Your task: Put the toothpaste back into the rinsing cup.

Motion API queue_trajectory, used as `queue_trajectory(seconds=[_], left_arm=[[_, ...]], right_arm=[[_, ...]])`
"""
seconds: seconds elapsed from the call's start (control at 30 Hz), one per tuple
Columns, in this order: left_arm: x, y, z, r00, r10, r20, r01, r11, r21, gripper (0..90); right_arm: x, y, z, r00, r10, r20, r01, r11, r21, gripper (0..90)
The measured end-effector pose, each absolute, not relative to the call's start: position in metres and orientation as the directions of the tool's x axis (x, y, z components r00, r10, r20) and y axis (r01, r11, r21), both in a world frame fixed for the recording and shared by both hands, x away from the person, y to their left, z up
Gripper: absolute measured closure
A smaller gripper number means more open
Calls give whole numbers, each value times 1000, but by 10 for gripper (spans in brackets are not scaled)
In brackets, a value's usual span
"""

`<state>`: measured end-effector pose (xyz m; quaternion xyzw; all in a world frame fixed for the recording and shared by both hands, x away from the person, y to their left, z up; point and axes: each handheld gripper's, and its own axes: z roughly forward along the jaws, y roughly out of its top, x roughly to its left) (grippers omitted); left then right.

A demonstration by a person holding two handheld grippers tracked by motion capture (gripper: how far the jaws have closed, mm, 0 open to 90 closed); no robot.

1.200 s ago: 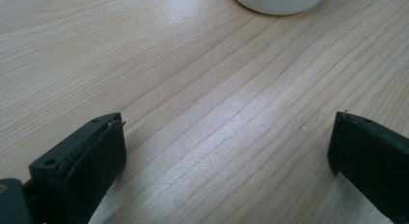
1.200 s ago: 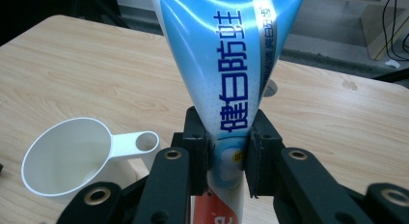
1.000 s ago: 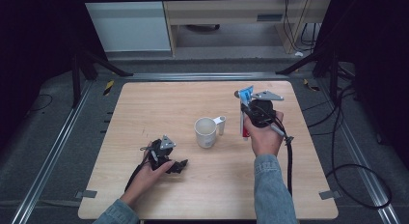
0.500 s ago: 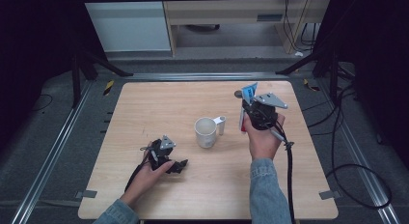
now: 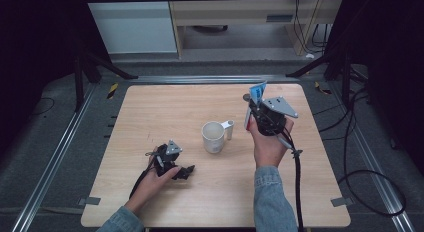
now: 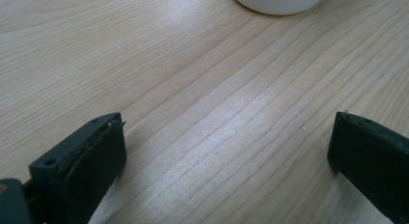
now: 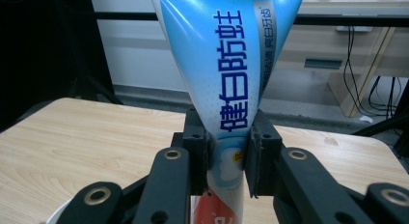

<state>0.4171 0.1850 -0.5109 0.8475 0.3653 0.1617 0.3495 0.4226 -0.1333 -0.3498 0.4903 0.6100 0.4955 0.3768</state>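
Right gripper fingers clench the toothpaste tube (upright, above the table); left gripper fingers released.

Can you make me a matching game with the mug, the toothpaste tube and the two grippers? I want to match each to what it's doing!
Things:
1. mug
2. toothpaste tube
3. left gripper
4. right gripper

States:
A. jaws wide apart, low over the table
B. clamped upright between two jaws
C. standing on the table, mid-table
D. shut on something blue and white

Pairs: 1-C, 2-B, 3-A, 4-D
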Motion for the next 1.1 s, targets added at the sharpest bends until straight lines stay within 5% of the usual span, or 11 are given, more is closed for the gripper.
queue_trajectory(seconds=[1.1], left_arm=[[417, 185, -511, 682, 731, 21, 504, -491, 711, 0]], right_arm=[[415, -91, -329, -319, 947, 46, 141, -1, 990, 737]])
